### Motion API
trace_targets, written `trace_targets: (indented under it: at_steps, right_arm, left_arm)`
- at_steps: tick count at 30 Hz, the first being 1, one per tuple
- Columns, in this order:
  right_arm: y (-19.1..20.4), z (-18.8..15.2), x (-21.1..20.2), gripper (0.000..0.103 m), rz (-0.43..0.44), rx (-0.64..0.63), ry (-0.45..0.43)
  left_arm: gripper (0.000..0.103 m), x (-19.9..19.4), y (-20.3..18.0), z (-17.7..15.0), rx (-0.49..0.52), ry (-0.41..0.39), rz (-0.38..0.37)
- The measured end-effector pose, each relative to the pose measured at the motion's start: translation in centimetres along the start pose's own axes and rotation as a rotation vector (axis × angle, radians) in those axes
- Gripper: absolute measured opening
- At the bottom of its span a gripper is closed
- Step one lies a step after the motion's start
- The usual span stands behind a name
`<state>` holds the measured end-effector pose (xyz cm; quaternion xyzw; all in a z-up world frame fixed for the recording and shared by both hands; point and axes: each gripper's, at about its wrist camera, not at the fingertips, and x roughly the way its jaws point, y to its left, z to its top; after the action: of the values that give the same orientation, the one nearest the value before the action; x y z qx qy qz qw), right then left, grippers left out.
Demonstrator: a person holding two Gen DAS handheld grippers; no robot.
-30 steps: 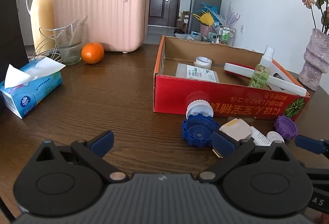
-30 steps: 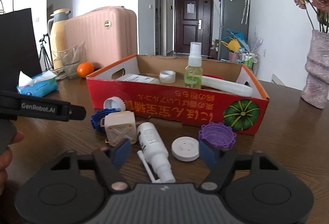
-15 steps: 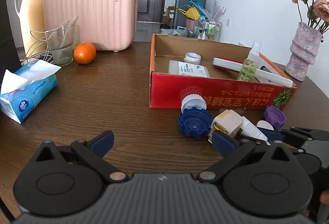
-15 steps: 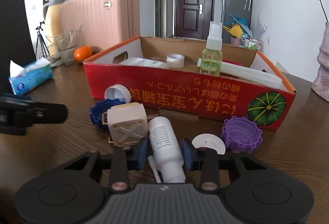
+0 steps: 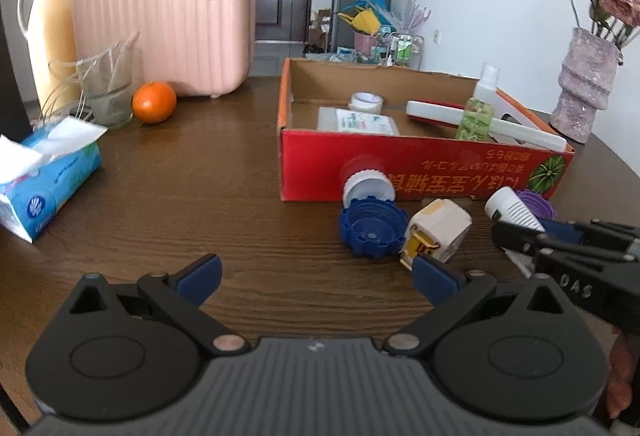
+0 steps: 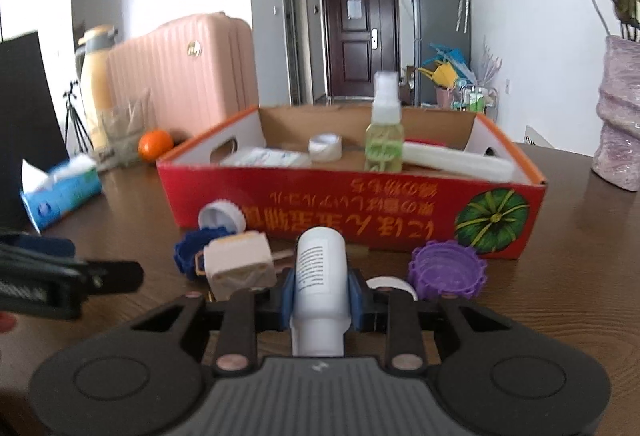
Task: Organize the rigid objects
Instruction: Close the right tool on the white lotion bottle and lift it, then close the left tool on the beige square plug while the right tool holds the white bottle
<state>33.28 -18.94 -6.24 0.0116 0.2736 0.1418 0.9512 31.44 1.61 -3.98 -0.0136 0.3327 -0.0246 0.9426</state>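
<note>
A white bottle [image 6: 320, 268] [image 5: 514, 210] sits between the blue pads of my right gripper [image 6: 320, 292] [image 5: 536, 236], its base tilted up toward the red cardboard box [image 6: 360, 196] [image 5: 400, 164]. The jaws are closing and the pads press on the bottle's sides. Beside it on the table lie a beige plug adapter [image 6: 238, 268] [image 5: 438, 230], a blue cap [image 5: 370, 232], a white ribbed cap [image 5: 368, 184], a purple cap [image 6: 446, 268] and a flat white lid [image 6: 390, 284]. My left gripper [image 5: 318, 274] hovers open over bare wood, left of the adapter.
The box holds a green spray bottle [image 6: 384, 144], a tape roll [image 6: 325, 146], a packet and a long white bar. A tissue box [image 5: 44, 188], an orange [image 5: 154, 102], a glass, a thermos and a pink case [image 5: 172, 20] stand to the left. A vase [image 5: 584, 84] stands at the right.
My right gripper went from wide open to closed around the white bottle and raised its base off the table. The left gripper stayed open and hardly moved.
</note>
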Motion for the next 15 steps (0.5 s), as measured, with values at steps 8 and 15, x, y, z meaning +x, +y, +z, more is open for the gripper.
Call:
trace_targets:
  at_steps: [8,15]
  right_arm:
    - [-2.8,0.1,-2.8,0.027,-0.012,0.003,-0.046]
    - [-5.4,-0.3,-4.7,0.027,-0.024,0.041,-0.071]
  left_arm:
    - [0.103,0.5,-3.9,0.9,0.092,-0.037,-0.022]
    - [0.103,3.1,-7.8,1.1,0.169,-0.058,0.016]
